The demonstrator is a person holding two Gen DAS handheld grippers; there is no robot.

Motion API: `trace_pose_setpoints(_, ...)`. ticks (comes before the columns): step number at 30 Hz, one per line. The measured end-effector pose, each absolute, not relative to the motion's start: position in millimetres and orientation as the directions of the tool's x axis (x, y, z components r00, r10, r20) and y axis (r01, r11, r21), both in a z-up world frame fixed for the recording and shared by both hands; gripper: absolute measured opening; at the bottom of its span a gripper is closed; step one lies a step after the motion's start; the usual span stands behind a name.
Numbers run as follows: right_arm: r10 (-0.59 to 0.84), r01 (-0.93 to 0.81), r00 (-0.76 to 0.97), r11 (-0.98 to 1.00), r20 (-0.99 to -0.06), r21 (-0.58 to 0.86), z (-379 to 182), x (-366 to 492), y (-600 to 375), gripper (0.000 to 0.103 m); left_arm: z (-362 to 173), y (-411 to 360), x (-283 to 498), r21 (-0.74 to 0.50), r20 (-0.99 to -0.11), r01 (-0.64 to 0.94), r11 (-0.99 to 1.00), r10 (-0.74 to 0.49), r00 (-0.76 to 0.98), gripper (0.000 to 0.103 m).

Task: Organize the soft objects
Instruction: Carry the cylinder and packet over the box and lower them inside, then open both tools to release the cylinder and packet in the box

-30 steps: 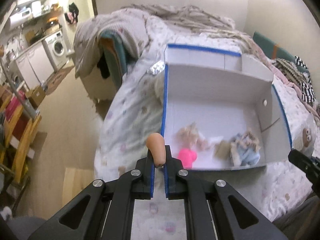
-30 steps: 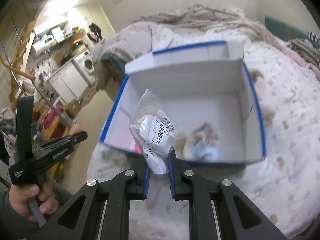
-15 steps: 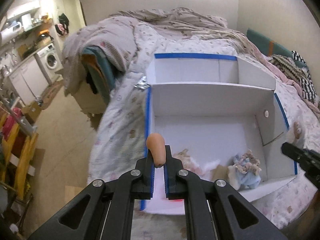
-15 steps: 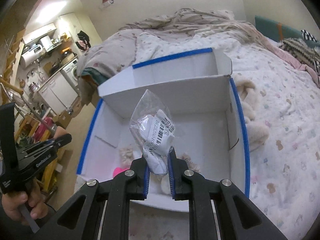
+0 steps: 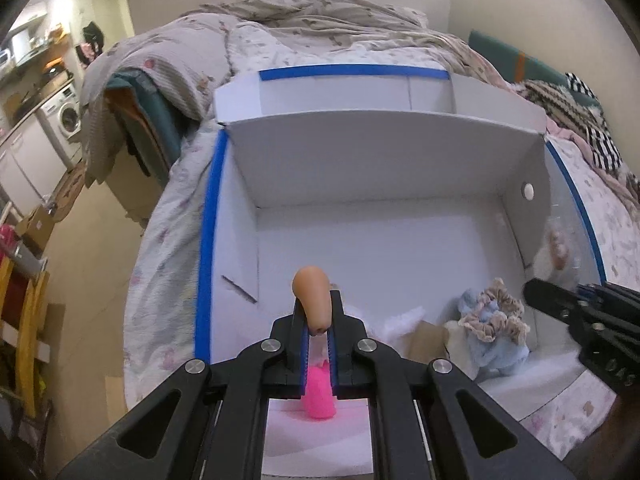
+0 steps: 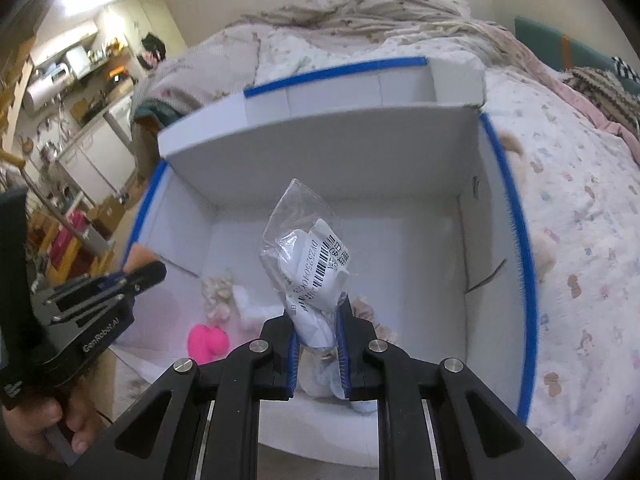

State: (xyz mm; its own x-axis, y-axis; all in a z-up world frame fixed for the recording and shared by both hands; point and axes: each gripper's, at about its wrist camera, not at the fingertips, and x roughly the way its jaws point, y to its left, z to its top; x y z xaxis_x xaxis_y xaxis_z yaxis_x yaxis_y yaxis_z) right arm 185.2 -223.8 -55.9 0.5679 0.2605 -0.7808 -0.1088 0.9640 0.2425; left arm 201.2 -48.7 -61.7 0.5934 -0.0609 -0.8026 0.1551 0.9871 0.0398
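Over the open white box [image 5: 384,248], both claws hang with something pinched between their blue-lined fingers. The left claw [image 5: 318,320] is closed on a small tan rubbery piece [image 5: 313,296], rounded at the top and standing upright out of the narrow gap between the fingers. The right claw [image 6: 318,322] is clamped on a clear plastic bag [image 6: 310,264] (crinkled, with a white barcode label and something white folded inside), which sticks up and leans slightly left above the fingertips.

Below them, on the floor of the box, lie several soft things near the front wall: a bright pink toy [image 6: 208,342] towards the left, a pale fluffy scrunchie [image 6: 218,292] just behind it, and a light blue piece of cloth with a beige frilled edge [image 5: 492,328] towards the right corner. A flat brown tag or card [image 5: 428,340] rests just beside the blue cloth. The box has blue tape along its rims and sits on a bed [image 6: 580,240] covered with a pale patterned quilt. A washing machine [image 5: 66,114] stands in the room beyond.
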Motion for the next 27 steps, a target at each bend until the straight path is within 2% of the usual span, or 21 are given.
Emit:
trace_pose_setpoints(5,0.251,-0.113,0.523,0.968,-0.814,0.225,-70.7,190.8,-217.3,0.018,-64.7,-49.9,203.1,0.029,-0.801,0.165,0.986,-0.076,0.594,0.008)
trace_pose_setpoints(12,0.241,-0.121,0.528,0.970,-0.814,0.209,-70.4,193.4,-217.9,0.020,-55.5,-42.6,206.4,-0.008,-0.789,0.132,0.991,-0.088,0.608,0.008)
trace_pose_setpoints(15,0.239,-0.122,0.530,0.971,-0.814,0.205,-70.7,194.2,-217.1,0.034,-57.5,-40.2,207.0,-0.006,-0.788,0.118,0.993,-0.077,0.610,0.008)
trace_pose_setpoints(17,0.247,-0.117,0.530,0.969,-0.812,0.218,-70.8,194.4,-218.0,0.053,-58.1,-38.3,207.7,-0.007,-0.787,0.109,0.994,-0.073,0.613,0.008)
trace_pose_setpoints(19,0.251,-0.114,0.542,0.967,-0.802,0.226,-68.2,193.1,-219.5,0.057,-58.8,-36.6,208.5,-0.011,-0.789,0.104,0.994,-0.072,0.610,0.008)
trace_pose_setpoints(22,0.258,-0.115,0.560,0.965,-0.787,0.235,-63.7,191.9,-221.4,0.070,-62.3,-35.7,209.3,-0.006,-0.794,0.099,0.995,-0.064,0.605,0.008)
trace_pose_setpoints(27,0.271,-0.109,0.551,0.961,-0.789,0.254,-64.4,192.0,-223.0,0.073,-69.3,-39.2,209.2,0.014,-0.803,0.102,0.995,-0.050,0.594,0.008)
